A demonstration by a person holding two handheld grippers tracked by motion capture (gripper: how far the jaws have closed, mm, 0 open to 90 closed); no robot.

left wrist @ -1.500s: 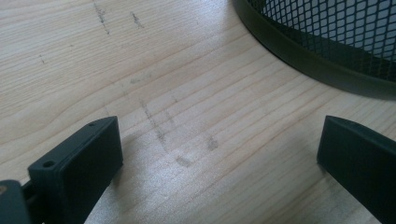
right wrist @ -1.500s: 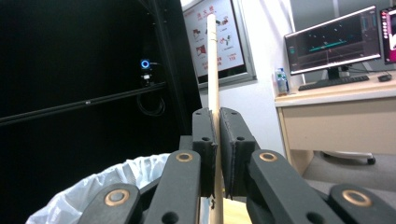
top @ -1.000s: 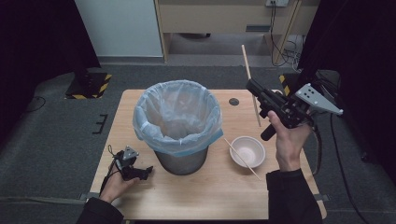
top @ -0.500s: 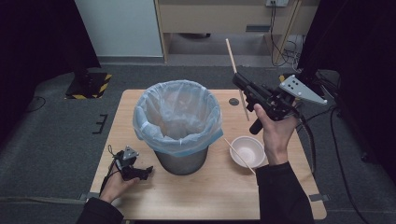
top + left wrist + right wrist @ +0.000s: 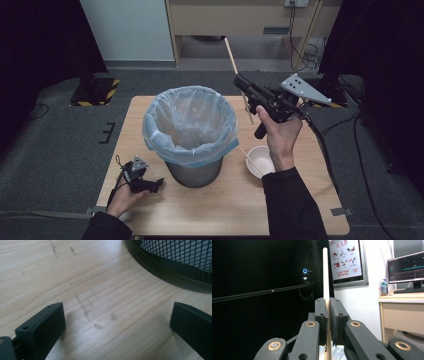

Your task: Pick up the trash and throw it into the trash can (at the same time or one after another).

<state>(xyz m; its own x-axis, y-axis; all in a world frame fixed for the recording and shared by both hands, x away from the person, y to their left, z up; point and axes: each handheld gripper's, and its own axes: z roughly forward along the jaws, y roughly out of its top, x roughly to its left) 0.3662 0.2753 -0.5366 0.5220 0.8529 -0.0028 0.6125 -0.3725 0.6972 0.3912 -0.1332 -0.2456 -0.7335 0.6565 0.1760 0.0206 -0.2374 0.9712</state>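
Nearby, the left hand-held gripper (image 5: 159,184) is resting wide open and empty on the worktop (image 5: 225,210), beside the half-cropped bin (image 5: 175,265); farther off, the right hand-held gripper (image 5: 241,81) is clamping a chopstick (image 5: 325,272) above the bin's rim, its lower end hidden

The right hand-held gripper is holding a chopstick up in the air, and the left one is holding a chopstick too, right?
Not quite. The right hand-held gripper does clamp a chopstick, but the left hand-held gripper holds nothing: the left gripper view shows its jaws wide apart over bare table beside the bin.
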